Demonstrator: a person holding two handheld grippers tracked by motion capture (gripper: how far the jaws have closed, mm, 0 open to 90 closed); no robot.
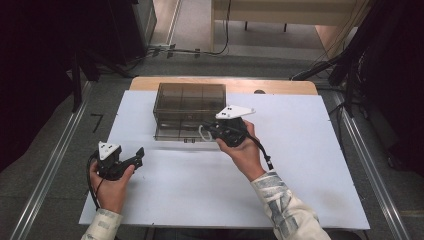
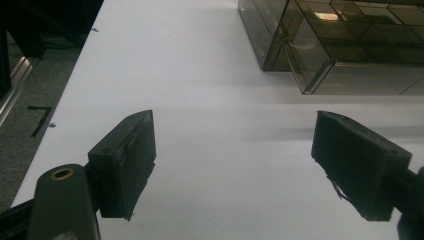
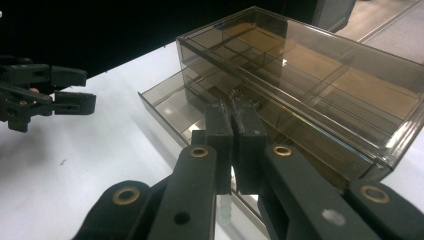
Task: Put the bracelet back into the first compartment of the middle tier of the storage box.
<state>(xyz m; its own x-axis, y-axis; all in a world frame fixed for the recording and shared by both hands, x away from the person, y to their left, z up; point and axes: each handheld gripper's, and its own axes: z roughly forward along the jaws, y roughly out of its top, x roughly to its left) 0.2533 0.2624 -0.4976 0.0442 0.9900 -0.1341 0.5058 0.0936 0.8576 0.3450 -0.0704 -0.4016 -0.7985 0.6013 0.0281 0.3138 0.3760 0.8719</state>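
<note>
Left gripper (image 1: 134,156) seen from the high view near the table's left front, held in one hand (image 1: 111,185), jaws spread, gripping nothing. Right gripper (image 1: 212,131) held in the other hand (image 1: 243,150) at the front face of a smoky translucent organizer box (image 1: 189,102), jaws pressed together at its lower drawer; cannot tell from here whether anything sits between them. White table cover (image 1: 300,165) under everything, a strip of wooden tabletop (image 1: 280,86) showing along its far edge. Dark stands and loose cables on the grey floor beyond. One box, two grippers, two hands, two patterned sleeves.

From the left gripper view: two black pads (image 2: 130,160) wide apart over bare white cover (image 2: 200,75), nothing between them. Corner of the box (image 2: 320,55) at upper right, well apart from the jaws, its inner dividers visible through the tinted walls.

From the right gripper view: right gripper (image 3: 232,117) clenched, the two jaws meeting with no gap, tips at the rim of the drawer (image 3: 170,107), which stands pulled partway out of the box bottom. Box (image 3: 320,75) divided into several compartments, brownish and see-through, lid closed on top. Left gripper (image 3: 75,90) farther off at left, jaws parted, above the white cover.
</note>
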